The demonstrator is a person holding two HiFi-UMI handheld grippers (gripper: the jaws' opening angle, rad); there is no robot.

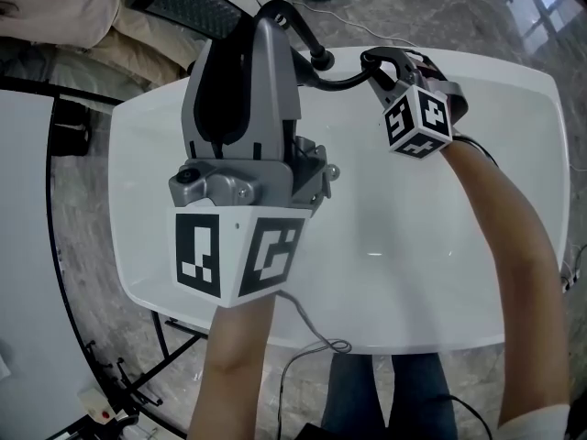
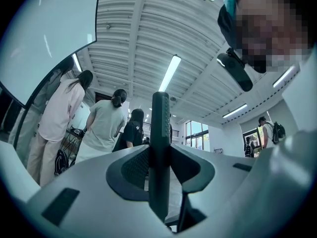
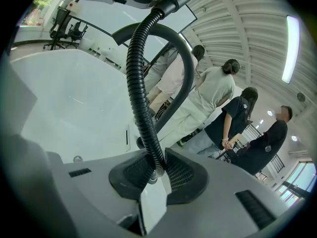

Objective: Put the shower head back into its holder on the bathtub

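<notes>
My left gripper (image 1: 271, 30) is raised over the white bathtub (image 1: 495, 200), shut on the dark handle (image 2: 160, 148) of the shower head. The head's black ribbed face (image 1: 188, 3) sticks out past the jaws at the upper left. From the handle's end a black corrugated hose (image 1: 344, 79) runs right to my right gripper (image 1: 381, 62). In the right gripper view the pads of my right gripper (image 3: 157, 170) press on that hose (image 3: 137, 83). A smooth dark curved pipe (image 3: 184, 68) arches behind the hose down to the tub's rim. I cannot pick out the holder.
Several people (image 3: 208, 98) stand beyond the tub's far side. A black metal frame (image 1: 64, 273) and cables (image 1: 316, 342) lie on the marble floor at the near left. Pale cloth (image 1: 55, 12) is heaped at the upper left.
</notes>
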